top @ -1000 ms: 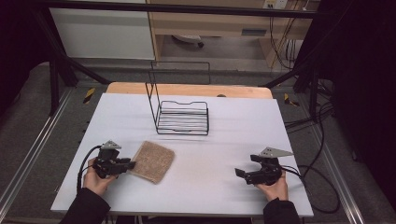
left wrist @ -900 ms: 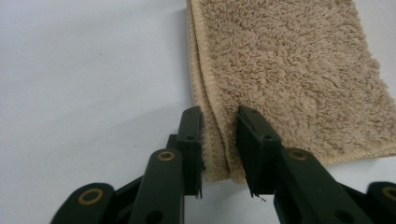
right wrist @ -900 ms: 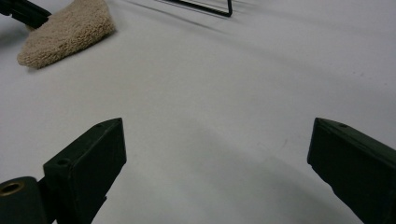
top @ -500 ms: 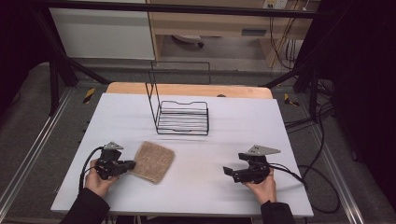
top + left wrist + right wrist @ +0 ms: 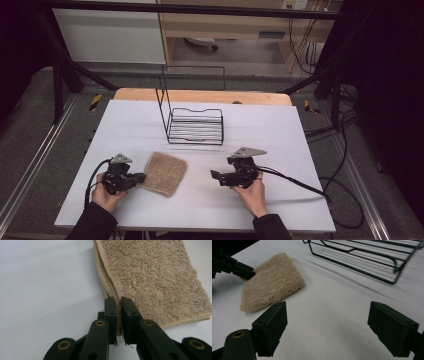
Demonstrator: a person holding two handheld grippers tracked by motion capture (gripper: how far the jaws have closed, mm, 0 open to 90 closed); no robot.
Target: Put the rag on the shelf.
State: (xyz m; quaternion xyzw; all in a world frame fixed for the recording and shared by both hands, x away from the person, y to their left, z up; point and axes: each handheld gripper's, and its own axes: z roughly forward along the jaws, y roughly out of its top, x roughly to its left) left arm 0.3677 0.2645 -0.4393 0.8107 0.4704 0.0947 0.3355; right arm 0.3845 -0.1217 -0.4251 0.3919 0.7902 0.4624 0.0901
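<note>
A folded tan towel [image 5: 164, 173] lies flat on the white table [image 5: 280, 135], left of centre near the front. My left gripper [image 5: 141, 177] is at its left edge, shut on the towel's [image 5: 150, 280] near corner, with the cloth edge pinched between the two black jaws [image 5: 119, 322]. My right gripper [image 5: 214, 175] hovers to the right of the towel [image 5: 270, 280], jaws wide apart with nothing between them [image 5: 328, 332], pointing left toward the cloth. The left gripper [image 5: 249, 273] appears far off in the right gripper view, at the towel's corner.
A black wire rack [image 5: 195, 120] with a tall upright frame stands at the back centre of the table; its base [image 5: 367, 257] is close ahead of the right gripper. Cables [image 5: 300, 182] trail from both grippers. A wooden strip [image 5: 200, 95] borders the far edge.
The right gripper has slid left along the table toward the towel, still open. The left gripper has stayed at the towel's left edge.
</note>
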